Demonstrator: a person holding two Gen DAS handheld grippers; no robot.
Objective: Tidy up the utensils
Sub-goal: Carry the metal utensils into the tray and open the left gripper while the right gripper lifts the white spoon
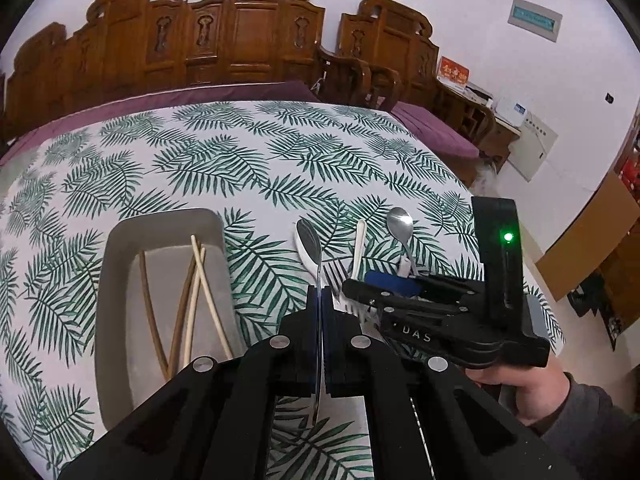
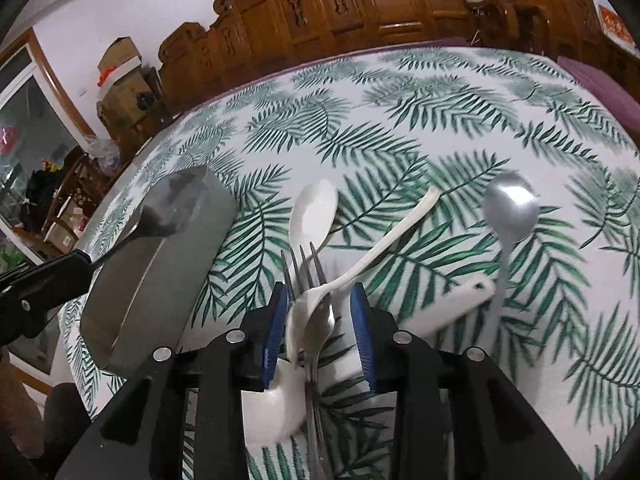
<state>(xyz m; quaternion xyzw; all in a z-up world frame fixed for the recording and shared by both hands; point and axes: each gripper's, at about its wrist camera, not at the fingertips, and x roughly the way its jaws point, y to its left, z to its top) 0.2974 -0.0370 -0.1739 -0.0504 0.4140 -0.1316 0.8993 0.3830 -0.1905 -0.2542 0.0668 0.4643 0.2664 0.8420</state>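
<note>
- The left gripper (image 1: pixel 320 312) is clamped on the thin handle of a steel spoon (image 1: pixel 310 238). The handle runs straight out between its pads and the bowl sits forward of the fingertips. In the right wrist view that same spoon's bowl (image 2: pixel 170 206) hangs over the near end of the grey rectangular tray (image 2: pixel 132 308).
- The grey tray (image 1: pixel 120 264) lies to the left of that gripper, long axis running away from the camera. Four chopsticks lie in it — two dark wooden ones (image 1: pixel 150 312) and two pale ones (image 1: pixel 202 296) — roughly along that axis, crossing near their closer ends.
- The right gripper (image 2: pixel 320 320) stands with its blue-padded jaws apart, straddling a pile: a steel fork (image 2: pixel 308 276), tines pointing away, with a steel spoon bowl (image 2: pixel 320 324) and a white ceramic spoon (image 2: pixel 360 264) crossing over it. I cannot tell whether either pad touches anything yet.
- The fork's long axis runs nearly in line with the right gripper's fingers, so closing would pinch it across its narrow width — likely catching the overlapping spoon too.
- Further pieces rest on the leaf-patterned tablecloth (image 2: pixel 400 120): a white spoon bowl (image 2: pixel 314 214) ahead of the fork, another steel spoon (image 2: pixel 510 210) off to the right, and a white flat handle (image 2: pixel 452 308) just right of the jaws.
- The left hand is nearer the tray; the right is nearer the loose heap.
</note>
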